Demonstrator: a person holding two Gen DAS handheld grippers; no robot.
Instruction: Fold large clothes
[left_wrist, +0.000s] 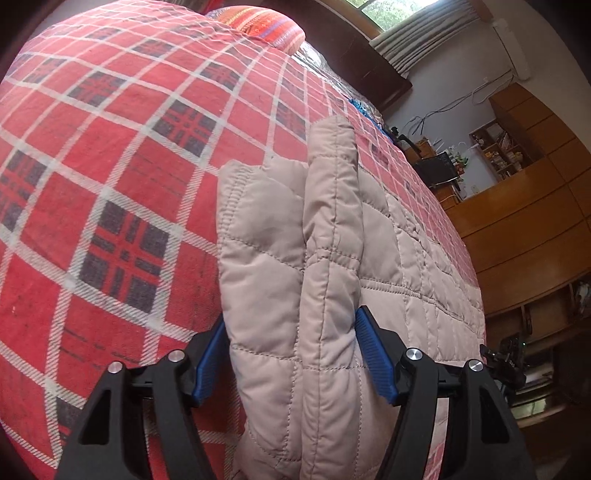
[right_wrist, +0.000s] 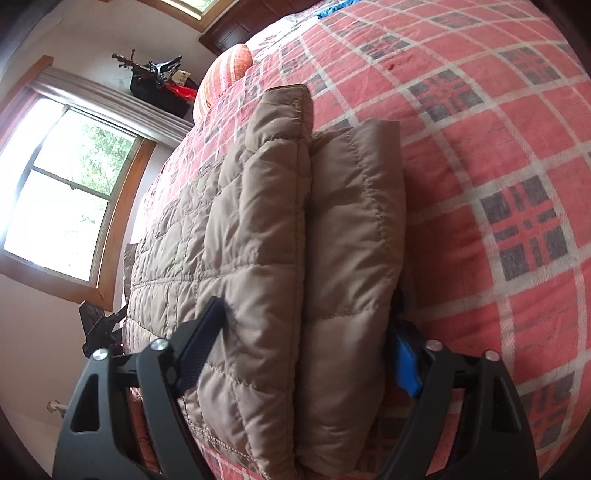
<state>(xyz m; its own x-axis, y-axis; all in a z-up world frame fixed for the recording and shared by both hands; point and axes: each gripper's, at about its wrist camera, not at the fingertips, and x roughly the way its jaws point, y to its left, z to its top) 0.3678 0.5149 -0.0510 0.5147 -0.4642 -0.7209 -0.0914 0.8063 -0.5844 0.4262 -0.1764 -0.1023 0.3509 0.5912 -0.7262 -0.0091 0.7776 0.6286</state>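
Bed: red plaid blanket (left_wrist: 122, 206) covered it, striped pillow (left_wrist: 273, 26) at the head.
Jacket: beige quilted jacket (left_wrist: 295, 266) lay folded on the blanket.
Left hand-held gripper (left_wrist: 291, 354): clamped on a doubled jacket edge.
Right hand-held gripper (right_wrist: 306, 350): clamped likewise.
Around: window (right_wrist: 66, 192), wooden cabinets (left_wrist: 524, 221) nearby.

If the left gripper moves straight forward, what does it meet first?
The left gripper already clamps the folded beige quilted jacket; straight on, it probably only pushes that jacket along the red plaid blanket.
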